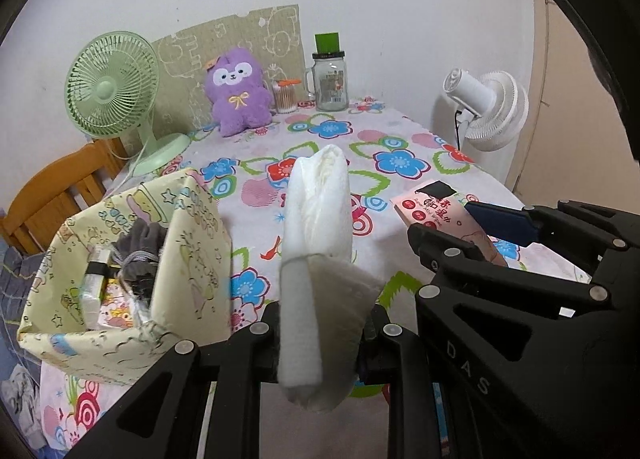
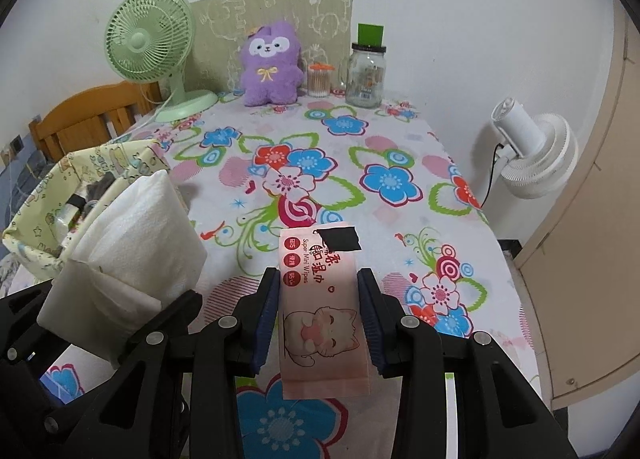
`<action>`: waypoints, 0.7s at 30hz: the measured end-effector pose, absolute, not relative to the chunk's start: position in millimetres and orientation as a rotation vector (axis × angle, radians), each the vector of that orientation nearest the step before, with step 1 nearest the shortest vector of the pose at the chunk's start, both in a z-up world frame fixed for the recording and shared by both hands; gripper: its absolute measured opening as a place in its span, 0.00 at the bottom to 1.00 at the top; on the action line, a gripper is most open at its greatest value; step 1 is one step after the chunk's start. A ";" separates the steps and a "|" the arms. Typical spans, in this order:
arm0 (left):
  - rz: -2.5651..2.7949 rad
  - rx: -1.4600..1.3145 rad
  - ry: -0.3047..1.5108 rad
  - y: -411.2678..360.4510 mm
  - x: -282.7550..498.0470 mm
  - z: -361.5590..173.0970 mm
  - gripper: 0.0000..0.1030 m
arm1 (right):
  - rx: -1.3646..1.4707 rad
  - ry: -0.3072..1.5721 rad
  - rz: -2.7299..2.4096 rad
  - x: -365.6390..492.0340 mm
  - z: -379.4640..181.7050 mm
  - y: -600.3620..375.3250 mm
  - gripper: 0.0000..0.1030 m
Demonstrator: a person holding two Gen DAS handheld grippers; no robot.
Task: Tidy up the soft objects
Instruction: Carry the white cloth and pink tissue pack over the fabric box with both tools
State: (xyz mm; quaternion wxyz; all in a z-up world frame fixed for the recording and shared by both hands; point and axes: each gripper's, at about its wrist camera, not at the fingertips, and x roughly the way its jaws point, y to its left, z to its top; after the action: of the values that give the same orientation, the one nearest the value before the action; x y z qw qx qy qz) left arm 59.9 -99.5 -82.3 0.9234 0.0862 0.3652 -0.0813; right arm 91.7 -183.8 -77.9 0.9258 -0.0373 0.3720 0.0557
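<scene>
My left gripper [image 1: 320,333] is shut on a white tissue pack [image 1: 316,259] and holds it above the table, just right of the yellow fabric basket [image 1: 192,259]. The pack also shows in the right wrist view [image 2: 132,255], beside the basket [image 2: 36,227]. My right gripper [image 2: 320,319] is open, its blue pads either side of a pink wet wipes pack [image 2: 320,315] that lies on the floral tablecloth. The wipes pack also shows in the left wrist view [image 1: 436,211]. A purple plush toy [image 2: 272,63] sits at the table's far end.
The basket holds grey cloth [image 1: 140,251] and small packets. A green fan [image 2: 148,39], a cotton swab box [image 2: 319,79] and a glass jar [image 2: 366,73] stand at the back. A white fan [image 2: 532,147] stands off the right edge, a wooden chair [image 2: 84,119] at left.
</scene>
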 end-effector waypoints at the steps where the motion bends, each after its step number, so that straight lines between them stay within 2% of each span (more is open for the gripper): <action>1: -0.167 0.177 0.744 -98.5 57.6 -80.1 0.19 | -0.077 0.758 0.114 89.7 -75.9 -182.6 0.41; 21: -0.184 0.152 0.656 -79.5 22.6 -31.0 0.19 | -0.098 0.628 0.099 42.7 -21.2 -163.6 0.41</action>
State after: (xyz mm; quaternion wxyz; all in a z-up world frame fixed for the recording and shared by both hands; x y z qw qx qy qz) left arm 22.6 -79.5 -31.0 0.9396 0.0747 0.3216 -0.0902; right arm 42.7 -163.6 -21.2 0.9488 -0.0480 0.3085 0.0488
